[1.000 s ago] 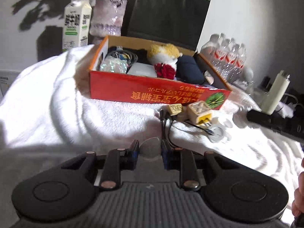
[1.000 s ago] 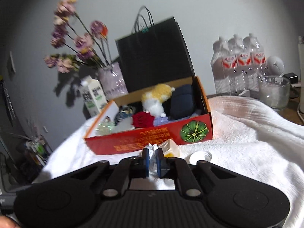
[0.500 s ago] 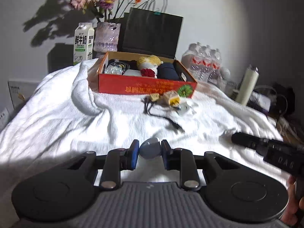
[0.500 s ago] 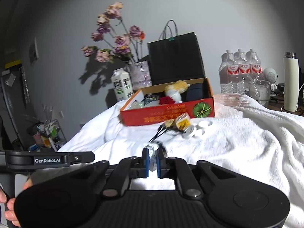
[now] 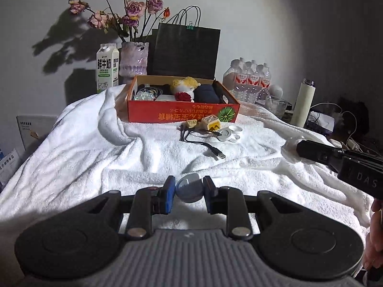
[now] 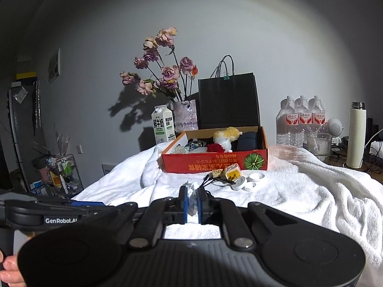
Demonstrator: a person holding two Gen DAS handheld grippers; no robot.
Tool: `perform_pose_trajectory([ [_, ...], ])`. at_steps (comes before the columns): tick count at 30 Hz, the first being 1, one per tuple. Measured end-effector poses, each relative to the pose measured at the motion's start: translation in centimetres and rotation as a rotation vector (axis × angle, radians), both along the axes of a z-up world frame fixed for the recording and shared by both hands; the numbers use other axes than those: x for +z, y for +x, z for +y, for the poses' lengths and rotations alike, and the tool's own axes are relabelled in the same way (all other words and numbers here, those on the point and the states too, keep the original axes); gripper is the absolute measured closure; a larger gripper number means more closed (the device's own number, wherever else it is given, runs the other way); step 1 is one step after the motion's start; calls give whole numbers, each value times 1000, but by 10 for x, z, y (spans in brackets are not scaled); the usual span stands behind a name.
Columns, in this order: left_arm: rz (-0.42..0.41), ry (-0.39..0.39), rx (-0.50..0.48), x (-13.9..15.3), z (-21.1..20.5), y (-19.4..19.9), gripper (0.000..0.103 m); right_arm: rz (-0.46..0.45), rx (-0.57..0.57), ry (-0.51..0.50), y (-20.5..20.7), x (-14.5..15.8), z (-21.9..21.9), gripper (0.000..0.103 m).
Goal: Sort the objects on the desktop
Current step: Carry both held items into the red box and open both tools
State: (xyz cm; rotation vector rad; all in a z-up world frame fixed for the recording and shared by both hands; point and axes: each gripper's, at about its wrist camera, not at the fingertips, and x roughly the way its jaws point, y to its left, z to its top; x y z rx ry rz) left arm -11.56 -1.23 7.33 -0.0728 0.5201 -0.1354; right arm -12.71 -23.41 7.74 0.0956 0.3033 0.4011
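Note:
My left gripper (image 5: 189,192) is shut on a small grey round object (image 5: 189,188), held well back from the red cardboard box (image 5: 182,114). My right gripper (image 6: 193,202) is shut on a crumpled clear wrapper (image 6: 193,195). The box (image 6: 215,163) holds a plush toy (image 6: 226,137), a red rose, a dark pouch and cables. In front of it on the white towel lie a black USB cable (image 5: 203,143), small yellow boxes (image 5: 210,123) and white caps (image 5: 229,134). The same loose items show in the right wrist view (image 6: 237,179).
Behind the box stand a milk carton (image 5: 107,68), a vase of dried roses (image 5: 134,58) and a black paper bag (image 5: 185,50). Water bottles (image 5: 251,81), a glass and a white flask (image 5: 304,105) are at the right. The other gripper's body (image 5: 344,165) juts in from the right.
Both grippers have pulled far back from the box and risen, each keeping its object. The box and loose items now look small and distant.

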Motion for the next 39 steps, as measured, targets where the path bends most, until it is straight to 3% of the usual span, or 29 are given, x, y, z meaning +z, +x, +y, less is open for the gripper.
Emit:
perform_pose_trajectory([
  [3, -11, -16, -27, 14, 8, 12, 77, -10, -11, -2, 8, 4, -1, 97],
  [7, -76, -1, -42, 58, 28, 50, 77, -55, 6, -2, 35, 33, -4, 97],
  [11, -93, -28, -79, 105, 50, 114, 78, -125, 45, -3, 80, 75, -1, 97],
  [15, -54, -21, -83, 128, 58, 200, 77, -132, 100, -8, 152, 113, 14, 97],
  [19, 66, -19, -78, 118, 63, 299, 77, -31, 150, -17, 250, 133, 38, 97],
  [22, 128, 28, -53, 98, 64, 366, 77, 78, 160, -37, 331, 127, 62, 97],
  [28, 269, -1, -52, 45, 77, 465, 77, 327, 155, -75, 477, 75, 112, 97],
  [33, 309, 21, -31, 15, 83, 509, 73, 404, 109, -161, 542, 33, 145, 96],
  [35, 312, 16, -21, 10, 86, 518, 58, 420, 91, -181, 556, 20, 154, 88],
  [36, 307, 16, -19, 9, 88, 519, 56, 428, 73, -185, 560, 16, 157, 79],
  [37, 299, 16, -20, 10, 89, 520, 53, 440, 59, -181, 565, 13, 157, 61],
  [38, 292, 14, -22, 11, 90, 519, 47, 449, 52, -162, 567, 12, 156, 51],
  [39, 284, 11, -23, 13, 92, 518, 43, 445, 61, -126, 566, 14, 153, 49],
])
